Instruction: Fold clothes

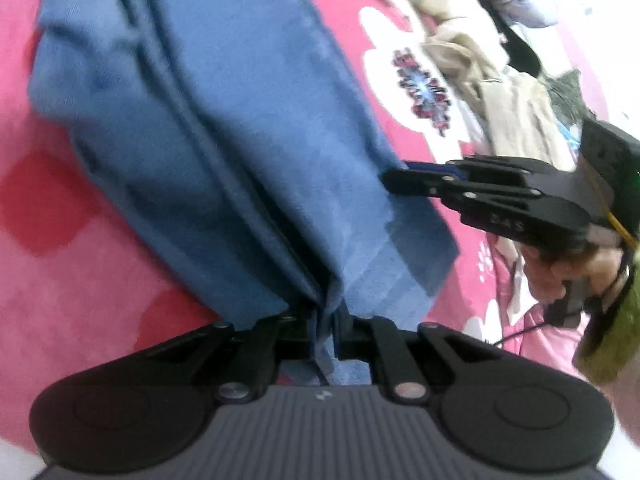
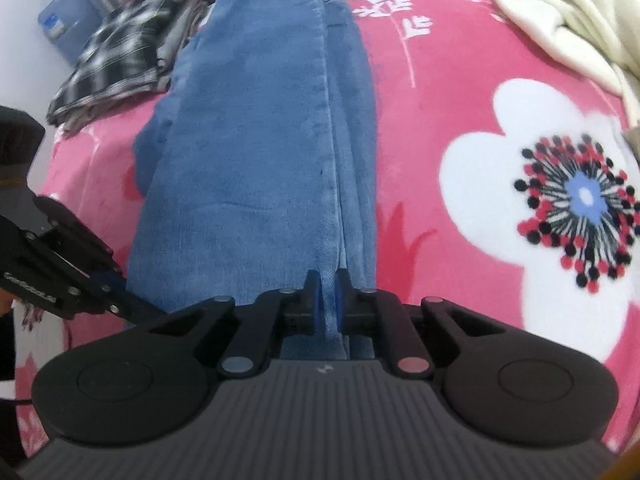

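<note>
Blue jeans (image 1: 200,120) lie lengthwise on a pink flowered blanket (image 1: 80,260), folded leg over leg. My left gripper (image 1: 324,316) is shut on the near hem, with denim bunched between its pads. In the same view my right gripper (image 1: 394,178) comes in from the right and pinches the jeans' right edge. In the right wrist view the jeans (image 2: 248,160) stretch away from me. There my right gripper (image 2: 328,288) is shut on a fold of the hem between its blue pads. My left gripper (image 2: 120,292) holds the hem's left corner.
A cream garment (image 2: 560,20) lies at the far right of the blanket (image 2: 440,80). A checked garment (image 2: 116,64) and a blue water jug (image 2: 66,16) are at the far left. Beige clothes (image 1: 512,112) are piled behind the right gripper, which a hand (image 1: 560,268) holds.
</note>
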`<state>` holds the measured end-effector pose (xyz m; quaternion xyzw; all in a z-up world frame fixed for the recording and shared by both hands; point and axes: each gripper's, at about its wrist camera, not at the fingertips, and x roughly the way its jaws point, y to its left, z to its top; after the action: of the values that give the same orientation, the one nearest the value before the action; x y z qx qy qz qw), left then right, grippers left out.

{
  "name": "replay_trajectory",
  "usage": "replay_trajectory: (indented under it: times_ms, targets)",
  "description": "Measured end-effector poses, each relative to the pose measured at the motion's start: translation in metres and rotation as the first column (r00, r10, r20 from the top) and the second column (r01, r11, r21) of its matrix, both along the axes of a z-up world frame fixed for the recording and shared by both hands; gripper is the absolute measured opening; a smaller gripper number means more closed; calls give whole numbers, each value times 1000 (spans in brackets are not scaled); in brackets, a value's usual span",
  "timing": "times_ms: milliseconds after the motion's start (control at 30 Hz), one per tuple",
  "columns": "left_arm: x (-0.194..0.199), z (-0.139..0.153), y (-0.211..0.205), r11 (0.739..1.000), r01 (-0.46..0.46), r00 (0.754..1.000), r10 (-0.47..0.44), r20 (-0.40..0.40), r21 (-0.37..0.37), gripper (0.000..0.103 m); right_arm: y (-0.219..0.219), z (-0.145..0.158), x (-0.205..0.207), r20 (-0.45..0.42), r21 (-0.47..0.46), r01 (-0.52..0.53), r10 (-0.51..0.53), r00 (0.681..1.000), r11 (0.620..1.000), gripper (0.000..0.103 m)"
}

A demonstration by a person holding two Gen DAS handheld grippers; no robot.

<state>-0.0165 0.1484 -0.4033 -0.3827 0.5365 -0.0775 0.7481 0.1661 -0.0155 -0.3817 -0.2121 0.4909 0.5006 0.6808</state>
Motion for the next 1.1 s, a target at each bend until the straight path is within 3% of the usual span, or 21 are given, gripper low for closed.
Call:
replay_trajectory:
  times_ms: [100,133,200,367,467,600,667,800,900,1000,1100]
  targets:
    - [-2,11,6,999,50,999,-50,2,18,18,4,0,-7,22,-10,31,-31,999,999,12]
    - [-5,18,12,997,72,997,-72,6,32,25,1,5,-8,27,-9,55,-55,998,998,14]
    - [-10,35,28,993,88,996,-90,24,75,29,-5,17,-10,41,-4,110,-110,993,994,24]
    - [2,80,100,976,-43,989,11,146,215,30,-10,60,-7,98,102,252,-262,960,962,24]
    - [36,85,138,947,-122,976,60,207,298,30,23,71,-1,132,181,263,-288,948,948,21]
    - [87,76,178,888,-217,962,125,242,404,29,104,67,10,199,262,194,-249,948,945,18]
    - [106,65,192,867,-217,967,127,221,449,18,147,63,19,224,297,157,-228,947,942,18]
    - [110,54,203,882,-195,971,111,214,429,16,225,40,48,157,291,156,-208,965,944,18]
    - [106,51,204,882,-182,968,83,236,435,16,267,4,75,69,221,210,-230,971,952,13]
    - [108,47,217,912,-187,969,112,218,364,15,270,-9,85,27,217,254,-266,964,943,6]
    - [108,46,227,935,-179,973,121,198,305,15,236,13,81,-18,226,373,-379,925,900,9]
